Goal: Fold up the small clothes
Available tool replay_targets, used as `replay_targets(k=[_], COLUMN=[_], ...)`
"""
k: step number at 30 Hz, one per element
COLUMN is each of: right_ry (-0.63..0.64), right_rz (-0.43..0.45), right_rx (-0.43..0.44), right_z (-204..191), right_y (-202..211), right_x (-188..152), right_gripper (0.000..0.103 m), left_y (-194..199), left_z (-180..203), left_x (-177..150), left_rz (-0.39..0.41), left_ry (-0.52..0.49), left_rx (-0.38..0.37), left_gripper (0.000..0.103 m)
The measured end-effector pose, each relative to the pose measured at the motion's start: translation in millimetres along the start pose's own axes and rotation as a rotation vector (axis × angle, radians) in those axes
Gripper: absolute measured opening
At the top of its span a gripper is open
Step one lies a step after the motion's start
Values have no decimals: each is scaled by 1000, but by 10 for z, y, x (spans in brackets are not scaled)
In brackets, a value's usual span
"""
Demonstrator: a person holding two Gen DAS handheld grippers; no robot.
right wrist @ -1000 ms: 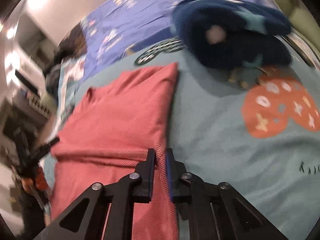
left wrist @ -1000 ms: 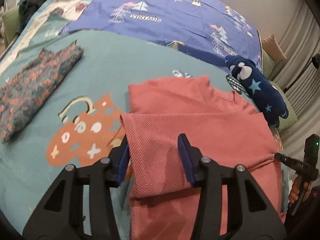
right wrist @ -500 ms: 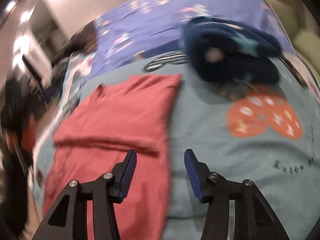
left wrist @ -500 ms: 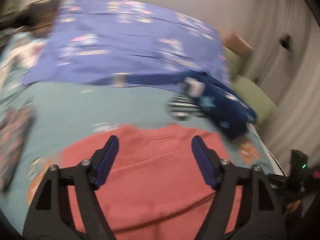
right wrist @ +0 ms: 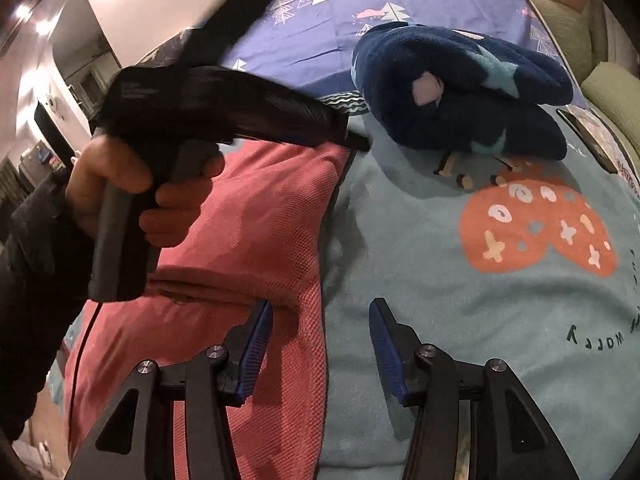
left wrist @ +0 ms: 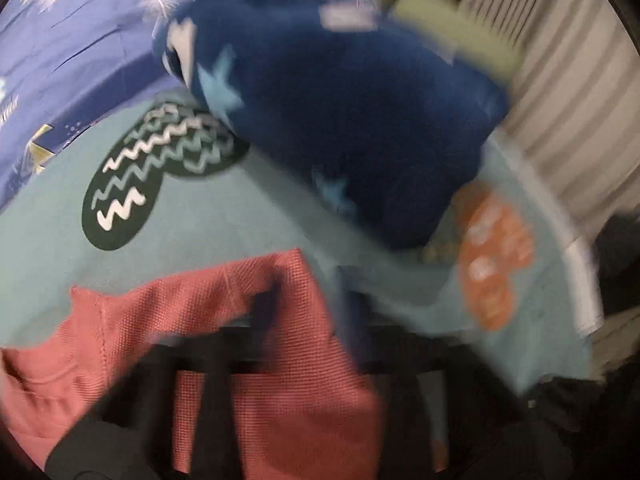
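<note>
A red knit garment [right wrist: 256,216] lies folded on the teal blanket [right wrist: 400,240]. In the right wrist view a hand holds my left gripper [right wrist: 358,145], its tip at the garment's far right corner. The left wrist view is blurred: my left gripper [left wrist: 308,300] appears shut on that corner, with the red garment [left wrist: 280,400] bunched over its fingers. My right gripper [right wrist: 320,308] stands open at the garment's near right edge. Its left finger [right wrist: 256,332] is over the cloth and its right finger over the blanket, and nothing is pinched.
A navy plush bundle with pale stars [right wrist: 460,92] lies just beyond the garment's far right corner. Behind it spreads a purple-blue sheet with tree prints [right wrist: 360,0]. Green cushions [right wrist: 568,32] and a curtain [left wrist: 580,100] mark the right side. An orange mitten print [right wrist: 536,232] is on the blanket.
My left gripper let go of the folded sleeve, opened wide, swept right to the garment's far corner and closed. My right gripper opened off the garment's edge and stayed nearly in place.
</note>
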State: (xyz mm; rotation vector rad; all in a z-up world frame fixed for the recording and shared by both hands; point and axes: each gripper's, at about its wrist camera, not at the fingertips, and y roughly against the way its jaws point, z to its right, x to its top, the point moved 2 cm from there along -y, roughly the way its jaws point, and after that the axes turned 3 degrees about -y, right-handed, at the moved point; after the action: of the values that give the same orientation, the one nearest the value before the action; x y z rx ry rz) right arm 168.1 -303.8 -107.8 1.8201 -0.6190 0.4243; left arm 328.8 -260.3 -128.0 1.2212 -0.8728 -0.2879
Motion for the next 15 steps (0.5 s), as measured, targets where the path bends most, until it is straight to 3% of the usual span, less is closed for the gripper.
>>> replay_targets(k=[4, 5, 6, 7, 9, 10, 11, 13, 15], right_ry=[6, 2, -17, -80, -203, -256, -297, -399, -386], right_rz=[26, 30, 41, 38, 44, 70, 87, 66, 65], right_rx=[13, 9, 0, 33, 42, -39, -57, 53, 132], right_z=[-24, -19, 10, 97, 294, 449, 574, 802, 822], right_y=[-52, -56, -58, -41, -8, 38, 75, 105, 180], right_x=[11, 22, 36, 37, 29, 4, -26, -89, -94], right_gripper=[51, 45, 33, 7, 3, 1, 1, 2, 5], left_y=[22, 33, 41, 53, 65, 74, 78, 50, 77], left_z=[5, -2, -1, 11, 44, 77, 101, 156, 169], left_x=[15, 29, 48, 82, 149, 186, 226, 237, 209], left_rz=[17, 22, 26, 35, 63, 86, 95, 97, 103], left_ry=[40, 65, 86, 113, 156, 176, 199, 227, 215], left_rx=[6, 1, -4, -11, -32, -74, -106, -109, -93], left_gripper=[6, 6, 5, 5, 1, 0, 0, 0, 0])
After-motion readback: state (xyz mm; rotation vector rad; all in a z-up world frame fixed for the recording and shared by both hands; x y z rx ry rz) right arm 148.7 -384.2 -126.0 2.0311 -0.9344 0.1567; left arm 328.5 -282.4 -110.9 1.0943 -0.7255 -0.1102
